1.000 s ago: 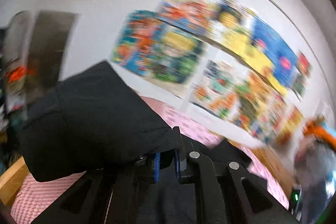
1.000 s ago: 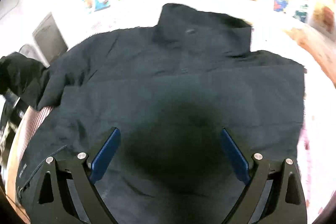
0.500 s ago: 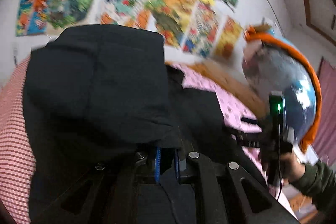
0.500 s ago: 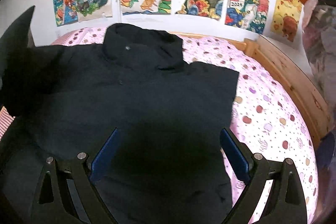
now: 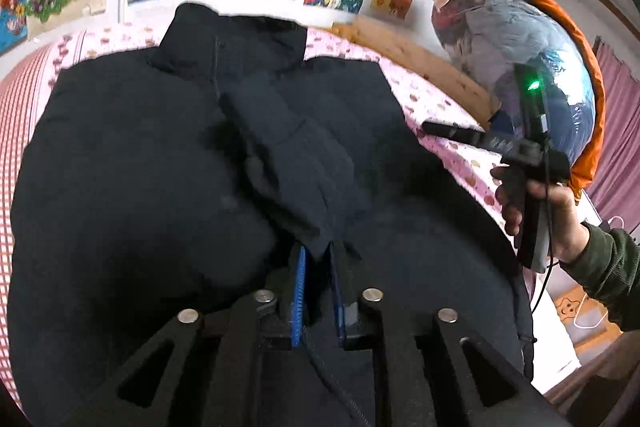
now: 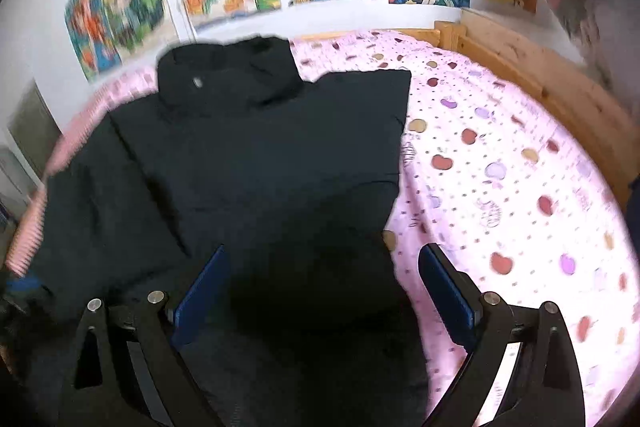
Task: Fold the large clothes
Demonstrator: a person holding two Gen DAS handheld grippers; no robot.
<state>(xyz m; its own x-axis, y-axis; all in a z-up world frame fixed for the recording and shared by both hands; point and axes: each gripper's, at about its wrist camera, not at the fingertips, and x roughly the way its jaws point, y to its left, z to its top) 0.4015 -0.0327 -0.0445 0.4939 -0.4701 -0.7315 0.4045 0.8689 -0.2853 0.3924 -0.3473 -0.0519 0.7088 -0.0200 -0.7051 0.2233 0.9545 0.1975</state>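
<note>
A single black padded jacket [image 5: 132,163] lies spread front-up on the bed [image 6: 500,187], collar toward the poster wall, and one sleeve [image 5: 296,163] is laid diagonally across its chest. The left tongs [image 5: 318,281] have just been opening, with the sleeve's cuff between the blue pads; the gap is narrow and the cloth sits in it, so whether the pads press on it cannot be told. The likeliest trouble is a snag: if the left tongs draw away before the cuff is free, the sleeve would be dragged off the chest and the fold undone. The puffy fill may also spring the sleeve back up once it is let go. The right tongs [image 6: 324,291] hover above the jacket's lower right part, spread wide and empty; a low sweep could rumple the smooth panel. Counted: one jacket, one sleeve folded in view, two tongs, one bed, one stuffed bag [image 5: 516,39] beside it.
</note>
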